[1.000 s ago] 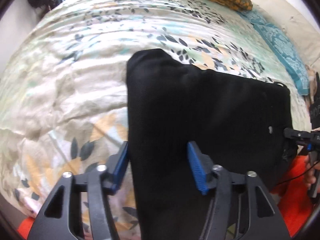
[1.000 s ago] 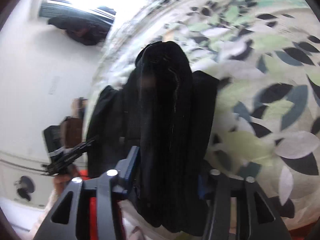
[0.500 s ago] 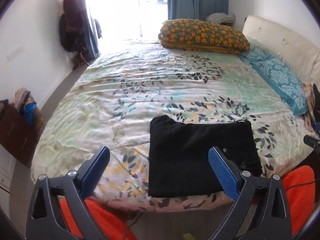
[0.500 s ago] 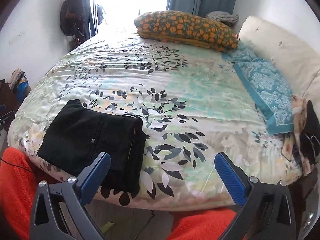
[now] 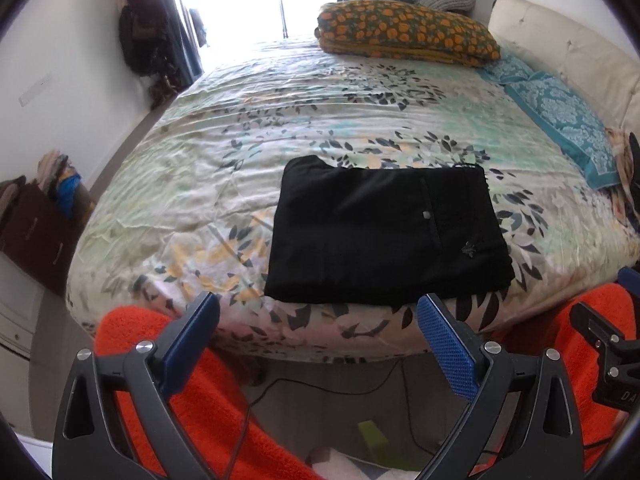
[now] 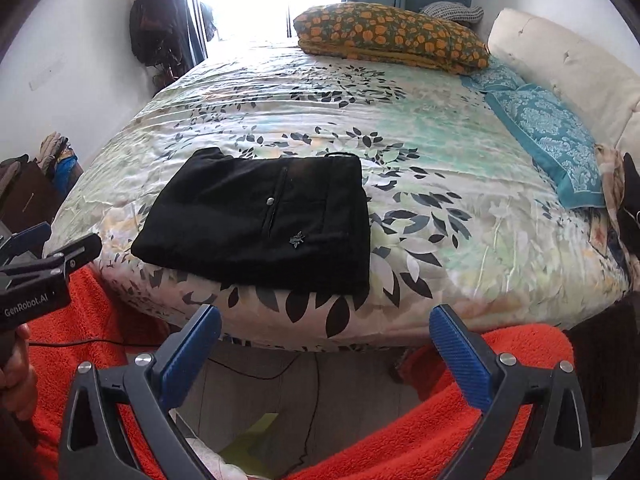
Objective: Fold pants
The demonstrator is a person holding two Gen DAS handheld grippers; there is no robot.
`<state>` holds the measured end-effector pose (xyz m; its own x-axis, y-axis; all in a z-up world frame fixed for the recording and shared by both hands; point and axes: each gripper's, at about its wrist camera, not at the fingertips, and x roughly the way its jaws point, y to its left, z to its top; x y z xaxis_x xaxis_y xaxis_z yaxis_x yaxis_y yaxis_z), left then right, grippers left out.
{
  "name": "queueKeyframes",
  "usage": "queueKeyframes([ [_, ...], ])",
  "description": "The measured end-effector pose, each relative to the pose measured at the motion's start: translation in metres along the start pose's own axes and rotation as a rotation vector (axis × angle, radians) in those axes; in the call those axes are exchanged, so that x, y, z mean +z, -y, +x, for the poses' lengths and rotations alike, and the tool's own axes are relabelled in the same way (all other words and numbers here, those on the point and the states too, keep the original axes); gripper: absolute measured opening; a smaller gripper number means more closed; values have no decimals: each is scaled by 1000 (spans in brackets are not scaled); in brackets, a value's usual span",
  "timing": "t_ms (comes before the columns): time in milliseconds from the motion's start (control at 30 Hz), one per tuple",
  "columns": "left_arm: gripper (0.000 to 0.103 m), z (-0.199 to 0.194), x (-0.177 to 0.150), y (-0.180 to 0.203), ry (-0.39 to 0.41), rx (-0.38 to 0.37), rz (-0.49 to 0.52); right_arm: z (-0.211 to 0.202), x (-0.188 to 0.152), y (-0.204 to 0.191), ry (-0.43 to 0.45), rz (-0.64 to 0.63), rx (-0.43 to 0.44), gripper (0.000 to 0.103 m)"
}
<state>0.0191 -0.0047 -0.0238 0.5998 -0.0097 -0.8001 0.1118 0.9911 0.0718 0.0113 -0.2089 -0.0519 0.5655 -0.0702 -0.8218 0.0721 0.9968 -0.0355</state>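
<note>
The black pants [image 5: 384, 236] lie folded into a flat rectangle near the front edge of the bed; they also show in the right wrist view [image 6: 264, 224]. A small button and a back pocket face up. My left gripper [image 5: 318, 320] is open and empty, held back off the bed's edge above the floor. My right gripper [image 6: 326, 330] is open and empty too, to the right of the pants and off the bed. The left gripper's body shows at the left edge of the right wrist view [image 6: 36, 268].
The bed has a leaf-print cover [image 5: 312, 120], an orange-flowered pillow [image 5: 408, 32] at the far end and a teal pillow [image 5: 560, 116] on the right. Orange fleece [image 6: 432, 412] covers my legs below. A dark dresser [image 5: 36, 236] stands at left.
Both grippers let go of the pants, opened wide and pulled back from the bed. The pants now lie folded and still on the cover.
</note>
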Motion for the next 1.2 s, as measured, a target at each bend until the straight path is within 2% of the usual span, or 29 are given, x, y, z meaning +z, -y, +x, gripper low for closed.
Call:
queueKeyframes([
  [133,100,0,1,-2,4,9,-13,-4,2,-2,23,1,-18,103],
  [300,100,7,0,-5,-19,12,-18,1,-1,-4,3,1,-17,103],
  [1200,100,12,-3,2,-34,-4,15,7,-2,-16,-5,-45,-23,103],
])
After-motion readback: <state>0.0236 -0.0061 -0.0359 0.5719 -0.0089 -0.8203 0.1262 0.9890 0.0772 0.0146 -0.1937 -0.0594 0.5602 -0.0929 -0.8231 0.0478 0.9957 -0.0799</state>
